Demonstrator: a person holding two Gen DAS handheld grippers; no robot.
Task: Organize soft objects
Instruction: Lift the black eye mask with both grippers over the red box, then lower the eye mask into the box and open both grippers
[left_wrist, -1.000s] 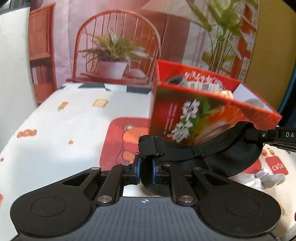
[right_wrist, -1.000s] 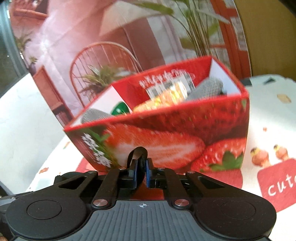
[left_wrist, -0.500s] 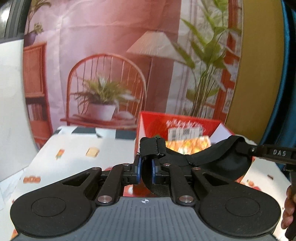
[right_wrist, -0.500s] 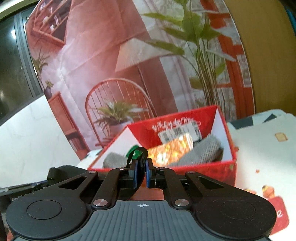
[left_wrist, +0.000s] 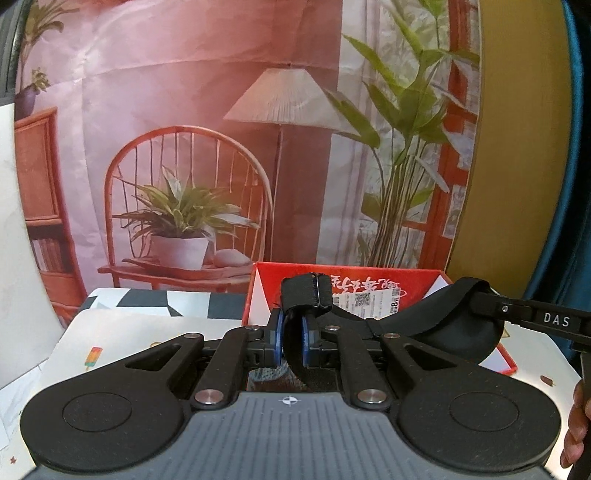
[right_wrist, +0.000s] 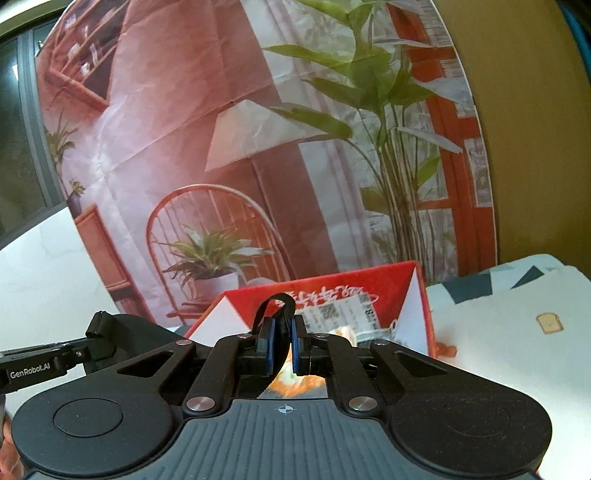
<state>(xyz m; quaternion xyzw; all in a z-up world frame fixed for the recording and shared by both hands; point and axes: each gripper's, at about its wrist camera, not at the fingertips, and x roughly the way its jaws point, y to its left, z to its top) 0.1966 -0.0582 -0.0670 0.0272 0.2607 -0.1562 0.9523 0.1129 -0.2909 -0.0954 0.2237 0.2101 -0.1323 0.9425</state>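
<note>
A black eye mask (left_wrist: 454, 325) with an elastic strap hangs stretched between my two grippers, above the open red box (left_wrist: 369, 273). My left gripper (left_wrist: 293, 341) is shut on the folded strap end (left_wrist: 304, 291). In the right wrist view, my right gripper (right_wrist: 282, 345) is shut on the strap loop (right_wrist: 277, 306) at the mask's other end. The mask's padded body (right_wrist: 140, 332) shows at the left there. Inside the red box (right_wrist: 332, 288) lie an orange packet (right_wrist: 295, 380) and a white label (right_wrist: 351, 310).
The box stands on a white patterned tablecloth (right_wrist: 517, 332) in front of a printed backdrop of a chair and plants (left_wrist: 184, 221). A person's hand (left_wrist: 576, 417) shows at the right edge. A white wall (left_wrist: 14, 258) lies to the left.
Both grippers have risen with the mask held between them. The red box has dropped from filling the middle of both views to lying low behind the fingers, its inside now visible.
</note>
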